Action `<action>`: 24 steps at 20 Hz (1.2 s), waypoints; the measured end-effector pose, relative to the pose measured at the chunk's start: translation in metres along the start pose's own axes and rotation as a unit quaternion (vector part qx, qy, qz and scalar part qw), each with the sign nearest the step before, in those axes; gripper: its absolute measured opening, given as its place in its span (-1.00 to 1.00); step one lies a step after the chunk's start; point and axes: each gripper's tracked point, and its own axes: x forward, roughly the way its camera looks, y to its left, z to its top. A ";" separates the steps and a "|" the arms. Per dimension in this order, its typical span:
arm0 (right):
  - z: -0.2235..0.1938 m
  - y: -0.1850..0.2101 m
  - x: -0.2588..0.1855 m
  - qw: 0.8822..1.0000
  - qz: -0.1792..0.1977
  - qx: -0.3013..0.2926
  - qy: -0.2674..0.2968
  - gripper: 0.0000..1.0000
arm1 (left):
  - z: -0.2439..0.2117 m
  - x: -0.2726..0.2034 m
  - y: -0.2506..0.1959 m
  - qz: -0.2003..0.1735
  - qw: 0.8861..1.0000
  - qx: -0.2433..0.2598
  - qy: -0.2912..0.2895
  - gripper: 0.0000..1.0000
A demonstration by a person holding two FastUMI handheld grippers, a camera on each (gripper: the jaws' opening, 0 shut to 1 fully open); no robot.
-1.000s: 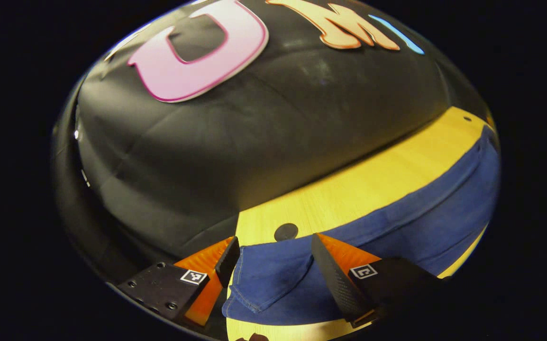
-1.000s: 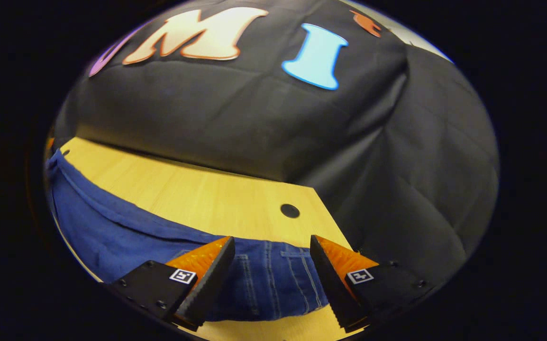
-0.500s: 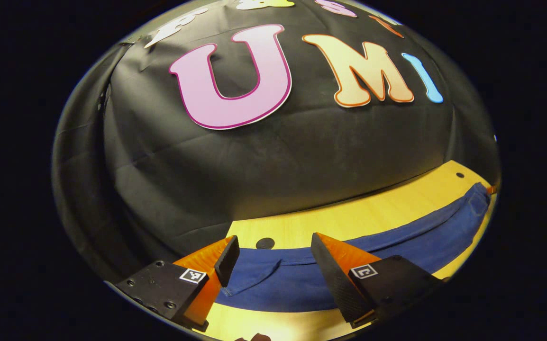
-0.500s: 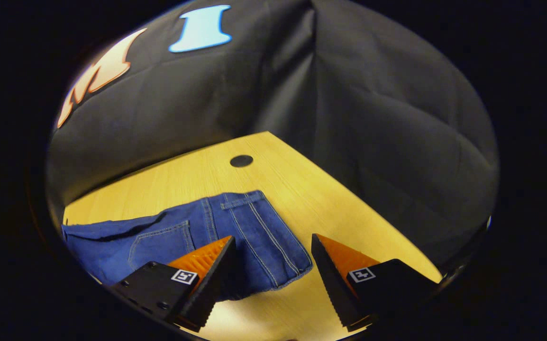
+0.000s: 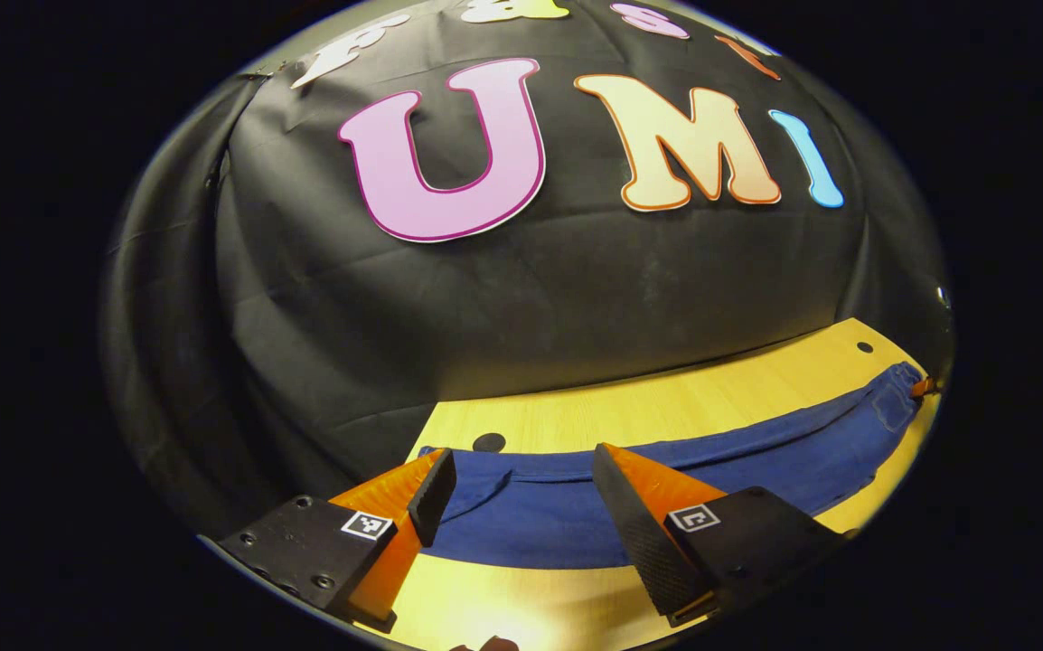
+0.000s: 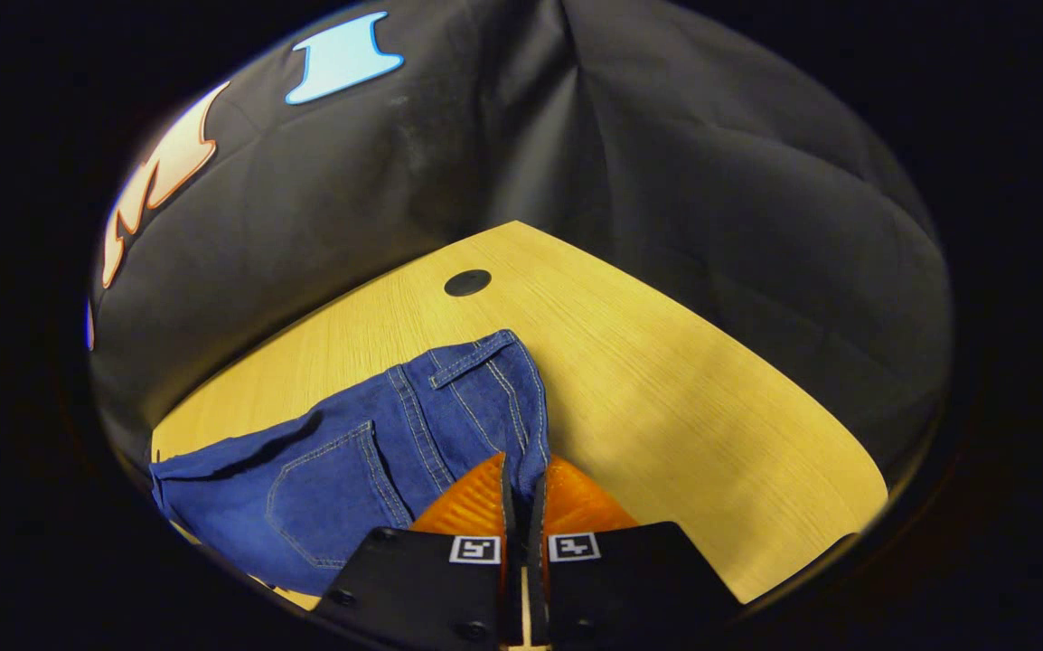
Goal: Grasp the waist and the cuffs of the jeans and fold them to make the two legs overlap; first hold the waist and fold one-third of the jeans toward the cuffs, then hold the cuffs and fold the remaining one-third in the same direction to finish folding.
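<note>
table [image 6: 666, 362]: jeans [image 6: 350, 452] lie flat along my near edge | right gripper [image 6: 521, 493]: just clamped onto waist hem, was wide a moment ago | left gripper [image 5: 521, 493]: fingers wide over cuff end, unclamped | first fold waits on it

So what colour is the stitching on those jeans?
Pale, light-coloured thread on the blue denim jeans; the right gripper view shows it best, along the back pocket and waistband.

Jeans [image 5: 666, 470] laid across the table [image 5: 666, 411], wall cloth [image 5: 530, 298] behind

In the left gripper view we see the jeans stretching rightward between our left gripper [image 5: 521, 493] and the table's far edge; in the right gripper view our right gripper [image 6: 521, 493] sits at the waist [image 6: 485, 389], a round hole [image 6: 467, 282] beyond it.
</note>
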 end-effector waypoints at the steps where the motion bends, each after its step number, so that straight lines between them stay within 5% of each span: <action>1: 0.003 -0.003 -0.002 1.000 0.000 0.001 -0.001 -0.90 | -0.001 -0.005 -0.002 0.003 1.000 -0.002 0.002 0.89; 5: 0.006 0.001 -0.006 1.000 -0.020 0.005 -0.007 -0.96 | 0.002 -0.026 -0.007 0.014 1.000 -0.006 -0.004 0.89; 15: 0.072 0.049 -0.088 0.991 0.032 -0.009 -0.127 -0.91 | -0.004 -0.020 0.007 -0.003 1.000 0.002 -0.004 0.89; 24: 0.072 0.127 -0.173 0.976 0.094 -0.049 -0.188 -0.91 | -0.013 0.009 0.045 -0.045 0.999 0.003 -0.003 0.89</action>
